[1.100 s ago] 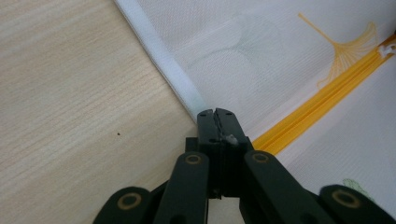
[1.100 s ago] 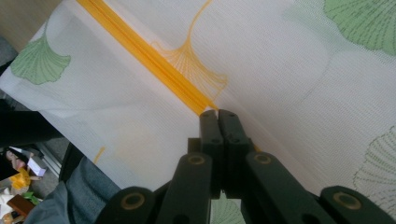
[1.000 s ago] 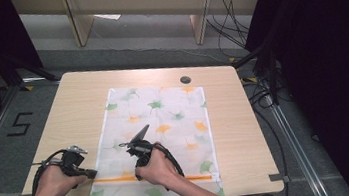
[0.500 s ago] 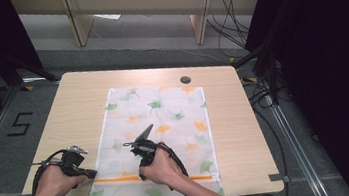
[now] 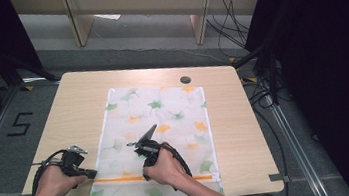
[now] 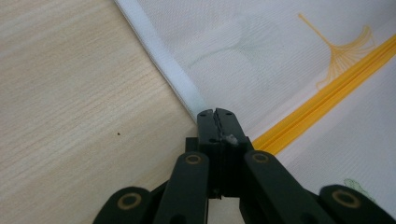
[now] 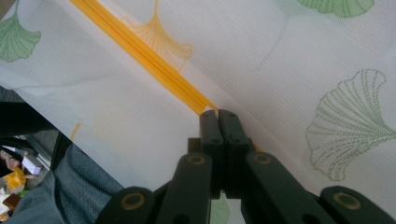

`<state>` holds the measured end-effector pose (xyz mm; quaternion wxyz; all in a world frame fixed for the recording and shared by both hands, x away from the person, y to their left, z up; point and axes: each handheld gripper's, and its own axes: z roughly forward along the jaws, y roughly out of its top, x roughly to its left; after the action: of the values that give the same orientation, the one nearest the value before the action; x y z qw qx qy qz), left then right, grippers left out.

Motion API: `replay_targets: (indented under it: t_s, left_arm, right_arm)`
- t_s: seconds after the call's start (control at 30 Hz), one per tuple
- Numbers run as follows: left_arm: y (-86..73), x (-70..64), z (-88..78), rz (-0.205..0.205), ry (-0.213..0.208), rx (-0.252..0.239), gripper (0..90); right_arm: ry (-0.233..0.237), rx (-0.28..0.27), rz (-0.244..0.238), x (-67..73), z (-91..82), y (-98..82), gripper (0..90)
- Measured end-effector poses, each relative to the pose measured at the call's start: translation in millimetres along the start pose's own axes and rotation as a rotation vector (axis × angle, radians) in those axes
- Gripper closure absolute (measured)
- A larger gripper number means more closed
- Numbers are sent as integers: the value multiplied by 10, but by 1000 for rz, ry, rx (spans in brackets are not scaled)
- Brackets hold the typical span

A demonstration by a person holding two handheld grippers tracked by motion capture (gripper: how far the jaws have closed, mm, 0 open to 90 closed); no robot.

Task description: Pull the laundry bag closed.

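Observation:
A white cloth printed with green and orange ginkgo leaves lies flat on the wooden table. An orange stripe crosses it near the front edge. My left gripper is shut, its tips at the cloth's left hem just beside the stripe; a white fleck sits between the jaws. My right gripper is shut too, tips down on the cloth right at the stripe. I cannot tell whether either one pinches fabric.
A small black round disc sits on the table past the cloth's far edge. The cloth's near end hangs over the table's front edge above the person's jeans. Bare wood lies left of the cloth.
The right hand and its gripper have shifted slightly to the right on the cloth. The left hand has stayed put.

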<state>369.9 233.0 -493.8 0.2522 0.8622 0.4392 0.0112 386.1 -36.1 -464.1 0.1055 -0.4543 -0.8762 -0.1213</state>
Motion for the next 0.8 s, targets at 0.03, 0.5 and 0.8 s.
replay_targets:
  t_s: [0.03, 0.5, 0.8]
  left_arm:
    - [1, -1, 0, 0, 0, 0, 897]
    - [0, -2, 2, -1, -1, -1, 897]
    - [2, 1, 5, -1, -7, 0, 897]
  right_arm:
    - [-6, -3, -5, -16, -2, -6, 900]
    - [-10, -3, 7, -111, -48, -81, 900]
    - [-20, 0, 29, -185, -86, -133, 900]
